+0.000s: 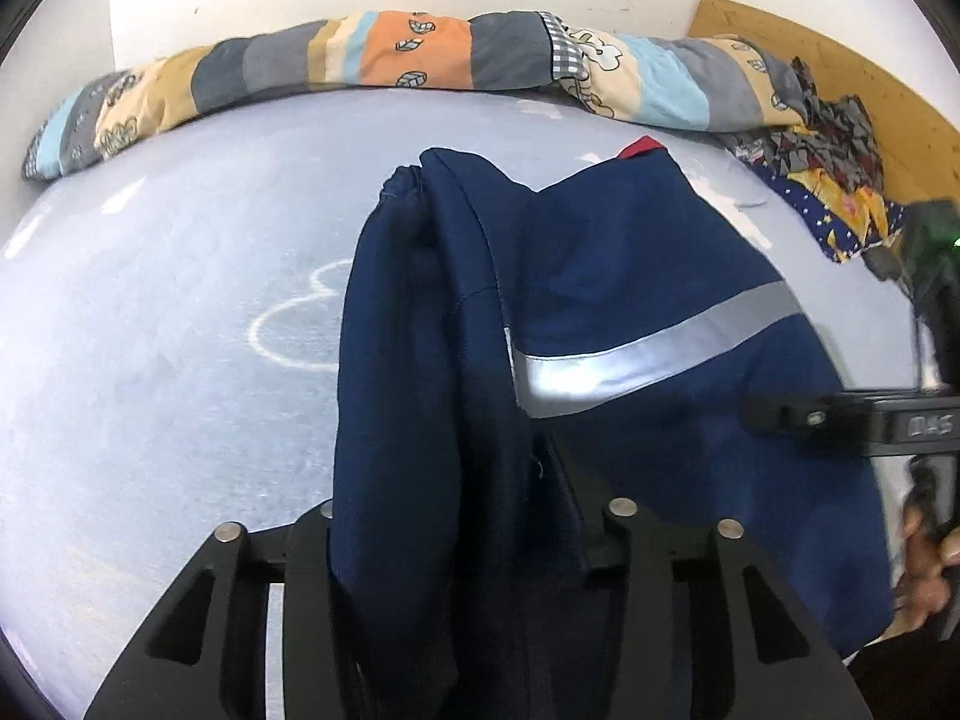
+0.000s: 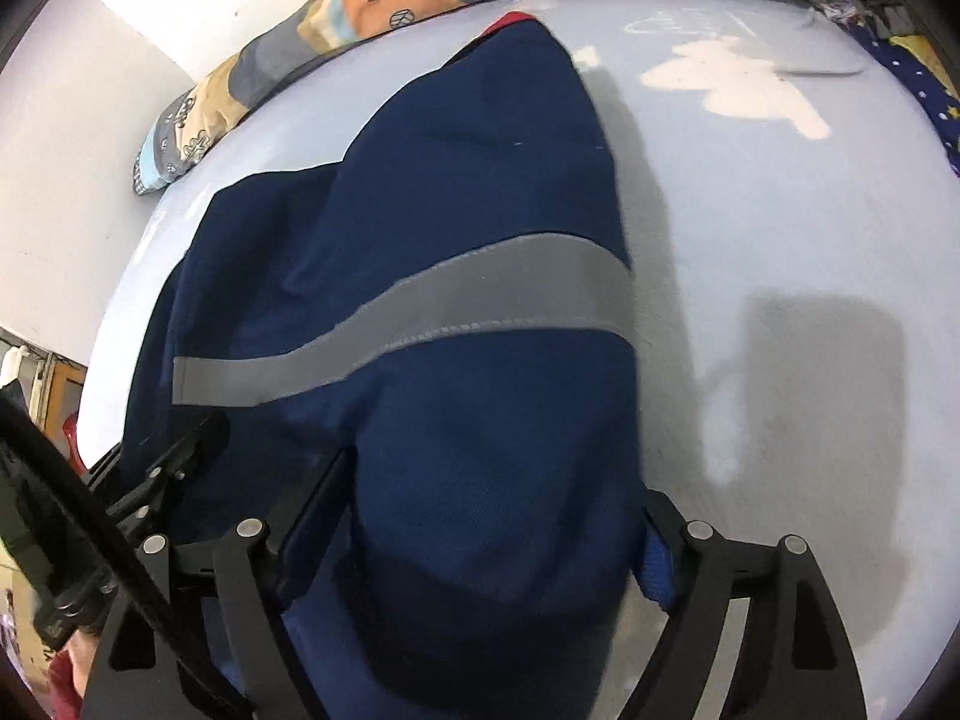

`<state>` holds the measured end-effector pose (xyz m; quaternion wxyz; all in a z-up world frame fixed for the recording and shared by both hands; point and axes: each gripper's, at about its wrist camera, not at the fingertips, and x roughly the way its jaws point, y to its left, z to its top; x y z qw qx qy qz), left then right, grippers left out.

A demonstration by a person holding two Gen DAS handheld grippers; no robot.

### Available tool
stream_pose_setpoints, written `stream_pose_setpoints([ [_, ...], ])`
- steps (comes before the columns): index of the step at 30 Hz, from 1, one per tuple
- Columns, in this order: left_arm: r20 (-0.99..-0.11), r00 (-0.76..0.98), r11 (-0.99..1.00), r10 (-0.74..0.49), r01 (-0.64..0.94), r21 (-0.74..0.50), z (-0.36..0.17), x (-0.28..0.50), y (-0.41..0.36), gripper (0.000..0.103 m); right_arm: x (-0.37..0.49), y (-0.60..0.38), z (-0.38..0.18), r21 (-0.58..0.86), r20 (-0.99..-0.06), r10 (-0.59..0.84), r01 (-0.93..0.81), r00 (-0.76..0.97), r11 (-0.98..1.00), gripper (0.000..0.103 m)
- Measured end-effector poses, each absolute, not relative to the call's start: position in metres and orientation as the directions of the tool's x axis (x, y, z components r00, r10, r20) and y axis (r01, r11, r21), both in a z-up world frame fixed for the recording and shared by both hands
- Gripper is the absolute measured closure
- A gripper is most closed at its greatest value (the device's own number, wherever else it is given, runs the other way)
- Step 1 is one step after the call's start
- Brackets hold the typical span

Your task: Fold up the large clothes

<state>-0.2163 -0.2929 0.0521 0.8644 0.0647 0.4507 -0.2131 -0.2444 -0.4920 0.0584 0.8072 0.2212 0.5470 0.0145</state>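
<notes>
1. A navy jacket (image 1: 630, 252) with a grey stripe (image 2: 420, 312) lies on the pale blue bed (image 1: 150, 330).
2. The left gripper (image 1: 456, 528) seems clenched on a bunched sleeve.
3. The right gripper's (image 2: 474, 534) jaws stand released, with cloth between them.

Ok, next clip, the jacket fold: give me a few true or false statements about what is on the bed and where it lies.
1. The navy garment carries a grey reflective stripe. True.
2. The garment hangs from a wall hook. False: it lies on the pale blue bed sheet, draped over both grippers' fingers.
3. A patchwork quilt is rolled up along the far edge by the wall. True.
4. The quilt covers the garment. False: they lie apart, with bare sheet between.
5. A heap of patterned clothes sits at the far right by the wooden board. True.
</notes>
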Motion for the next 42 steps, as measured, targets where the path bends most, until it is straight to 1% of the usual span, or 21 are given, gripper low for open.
stream_pose_setpoints([
  [2,-0.801,0.524,0.907,-0.288,0.419,-0.052,0.053,-0.222,-0.291,0.047,-0.250,-0.491,0.067,0.333,-0.885,0.226,0.213,0.407,0.919,0.016],
  [3,-0.794,0.549,0.912,-0.261,0.410,-0.016,0.053,-0.225,-0.290,0.039,-0.253,-0.490,0.072,0.269,-0.904,0.161,0.235,0.395,0.934,0.016],
  [4,-0.778,0.587,0.916,-0.225,0.400,0.037,0.054,-0.229,-0.290,0.035,-0.259,-0.487,0.076,0.244,-0.907,0.136,0.235,0.399,0.941,0.016],
  [7,-0.735,0.656,0.907,-0.174,0.397,0.139,0.055,-0.239,-0.292,0.033,-0.279,-0.473,0.088,0.158,-0.902,0.042,0.236,0.430,0.959,0.016],
  [11,-0.663,0.739,0.884,-0.119,0.383,0.269,0.052,-0.255,-0.296,0.030,-0.311,-0.452,0.114,-0.010,-0.859,-0.124,0.226,0.496,0.974,0.016],
  [14,-0.622,0.776,0.875,-0.104,0.369,0.314,0.049,-0.265,-0.297,0.030,-0.340,-0.438,0.127,-0.025,-0.825,-0.133,0.200,0.548,0.979,0.016],
  [19,-0.619,0.778,0.891,-0.109,0.352,0.285,0.048,-0.266,-0.291,0.027,-0.370,-0.417,0.120,0.016,-0.825,-0.087,0.177,0.559,0.984,0.017],
  [22,-0.620,0.776,0.901,-0.112,0.342,0.265,0.048,-0.266,-0.288,0.025,-0.373,-0.408,0.103,0.006,-0.854,-0.086,0.176,0.514,0.984,0.023],
  [24,-0.623,0.774,0.906,-0.113,0.338,0.256,0.048,-0.266,-0.287,0.025,-0.369,-0.409,0.088,0.016,-0.880,-0.072,0.181,0.469,0.983,0.023],
  [29,-0.622,0.775,0.910,-0.112,0.332,0.249,0.047,-0.269,-0.284,0.025,-0.367,-0.417,0.071,0.069,-0.901,-0.032,0.215,0.434,0.974,0.023],
  [33,-0.624,0.774,0.913,-0.113,0.328,0.241,0.047,-0.271,-0.281,0.025,-0.366,-0.418,0.065,0.062,-0.907,-0.037,0.218,0.420,0.974,0.022],
  [37,-0.636,0.763,0.922,-0.115,0.321,0.218,0.049,-0.273,-0.278,0.025,-0.365,-0.417,0.059,0.041,-0.910,-0.055,0.221,0.410,0.974,0.018],
  [38,-0.639,0.761,0.926,-0.111,0.313,0.212,0.051,-0.274,-0.275,0.025,-0.365,-0.417,0.059,0.037,-0.911,-0.058,0.222,0.409,0.974,0.017],
  [42,-0.623,0.778,0.947,-0.088,0.258,0.189,0.068,-0.283,-0.262,0.025,-0.368,-0.418,0.061,0.039,-0.914,-0.056,0.224,0.402,0.974,0.016],
])
